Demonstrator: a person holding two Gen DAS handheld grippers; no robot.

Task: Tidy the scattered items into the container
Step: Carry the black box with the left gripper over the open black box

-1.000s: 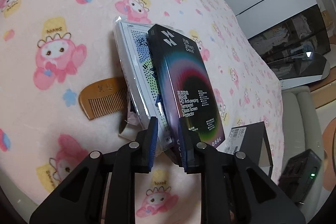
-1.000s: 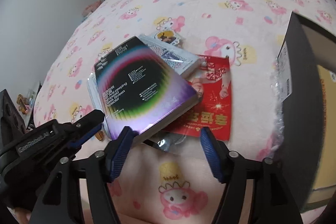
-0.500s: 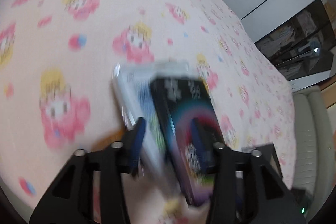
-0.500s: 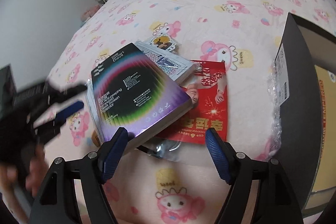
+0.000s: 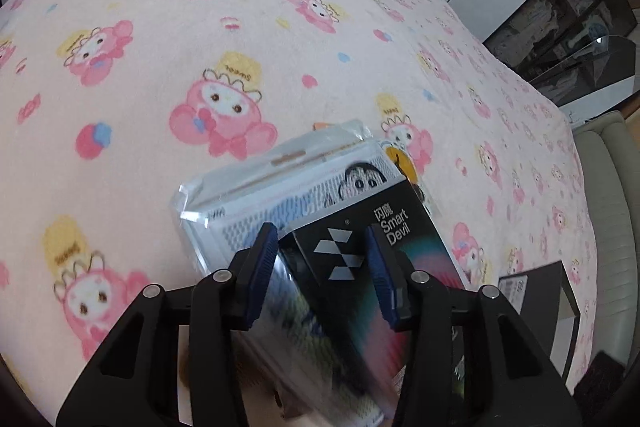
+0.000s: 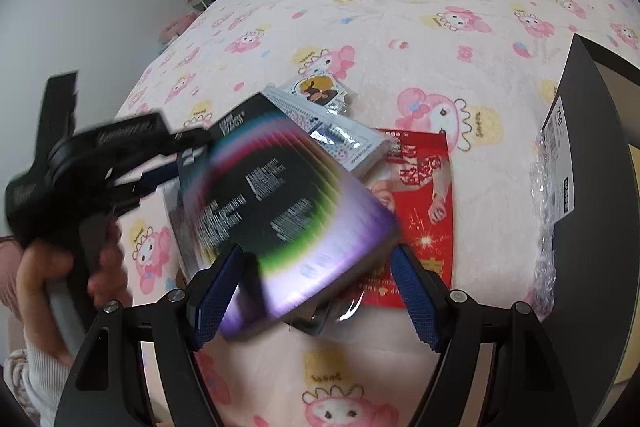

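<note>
Since a second ago my left gripper had let go and spread: then it was pinched on the black box and the clear packet under it, and now its jaws stood apart on either side of the box's near end, gripping nothing that I could see. Both items were blurred, so I judged them dropping or sliding back towards the pink blanket.

Largest to smallest: the blanket filled both views. The dark container stood at the right, open, well apart from the pile. Box and packet lay stacked and tilted, overlapping the red envelope, with a small sticker pack just beyond them.

My right gripper hung wide open, empty, the box's lower edge between its fingers.

I judged this step a hand-over or re-grip of the box, with nothing yet in the container. Next I would need to close the right jaws across the box's edge, then carry it right and over the container's rim.
</note>
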